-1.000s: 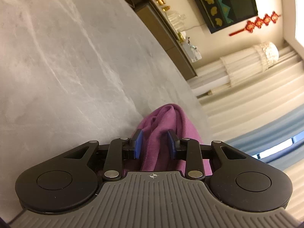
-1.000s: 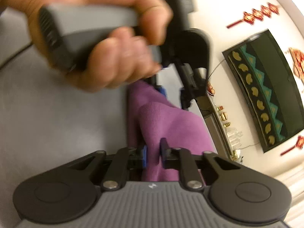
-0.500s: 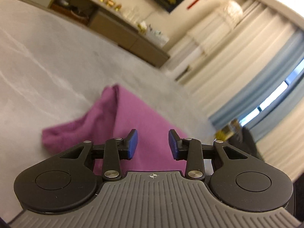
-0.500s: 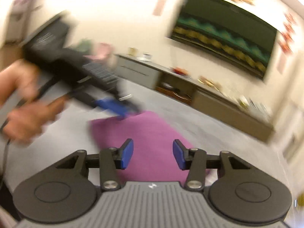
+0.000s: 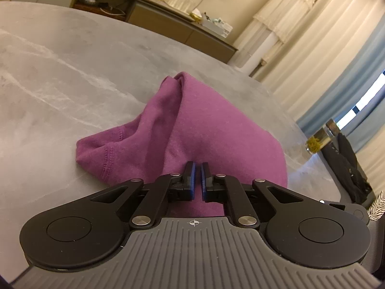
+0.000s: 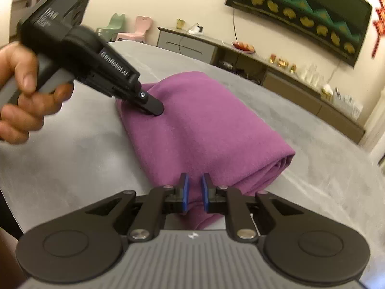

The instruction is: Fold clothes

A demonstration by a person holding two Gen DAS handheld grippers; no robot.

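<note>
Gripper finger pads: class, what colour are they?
Blue pads, clearest in the right wrist view.

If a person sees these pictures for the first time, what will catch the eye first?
The purple garment stands out: it lies folded in a thick bundle in the middle of the grey table. In the right wrist view, the left gripper, held in a hand, presses down on the bundle's far left corner. The right gripper, jaws nearly closed, sits at the near edge.
</note>
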